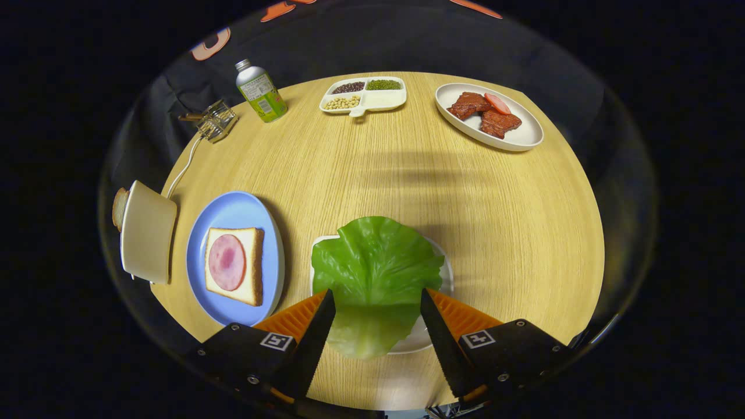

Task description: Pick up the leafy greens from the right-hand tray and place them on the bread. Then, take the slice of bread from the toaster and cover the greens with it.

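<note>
A green lettuce leaf (375,273) lies on a white tray (445,273), its near end between my fingers. My gripper (377,304) is open, a fingertip on each side of the leaf; whether they touch it I cannot tell. To the left, a blue plate (233,209) holds a slice of bread (253,265) topped with a round of pink ham (227,262). Further left stands a cream toaster (148,230) with a bread slice (119,206) poking out of its far side.
At the back of the round wooden table (465,192) are a green bottle (261,90), a divided white dish of beans (364,94) and an oval white plate with meat pieces (489,113). A clear plug (216,119) with a white cord lies at the back left.
</note>
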Tool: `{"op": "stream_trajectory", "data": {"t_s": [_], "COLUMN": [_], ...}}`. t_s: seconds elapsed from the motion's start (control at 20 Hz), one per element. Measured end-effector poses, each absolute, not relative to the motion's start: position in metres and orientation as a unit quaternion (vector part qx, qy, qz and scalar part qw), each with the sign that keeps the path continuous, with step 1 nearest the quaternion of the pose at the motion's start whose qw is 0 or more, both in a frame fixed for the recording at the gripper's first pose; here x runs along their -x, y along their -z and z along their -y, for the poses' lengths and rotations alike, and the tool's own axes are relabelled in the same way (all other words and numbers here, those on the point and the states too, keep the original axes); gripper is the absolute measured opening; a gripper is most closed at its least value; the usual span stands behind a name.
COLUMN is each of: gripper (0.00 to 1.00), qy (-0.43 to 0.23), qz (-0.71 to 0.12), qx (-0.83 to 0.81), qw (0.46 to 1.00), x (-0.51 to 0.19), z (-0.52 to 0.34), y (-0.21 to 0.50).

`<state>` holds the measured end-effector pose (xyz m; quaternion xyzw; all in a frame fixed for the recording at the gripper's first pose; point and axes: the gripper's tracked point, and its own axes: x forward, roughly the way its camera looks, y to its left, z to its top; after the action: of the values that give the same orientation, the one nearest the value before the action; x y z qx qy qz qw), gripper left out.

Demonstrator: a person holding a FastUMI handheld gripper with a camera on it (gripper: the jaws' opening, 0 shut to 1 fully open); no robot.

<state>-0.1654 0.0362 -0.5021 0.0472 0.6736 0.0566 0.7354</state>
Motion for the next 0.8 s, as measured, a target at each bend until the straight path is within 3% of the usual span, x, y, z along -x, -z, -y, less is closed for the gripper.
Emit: {"op": "stream_trajectory", "data": {"t_s": [0.45, 0.8], "gripper": [0.89, 0.82], "qy": [-0.017, 0.0], "qz": [-0.706, -0.729], "qx": [-0.04, -0.035], "qw": [0.707, 0.684], "x": [0.167, 0.169], "z": [-0.033, -0.031], "y": [0.525, 0.526]}}
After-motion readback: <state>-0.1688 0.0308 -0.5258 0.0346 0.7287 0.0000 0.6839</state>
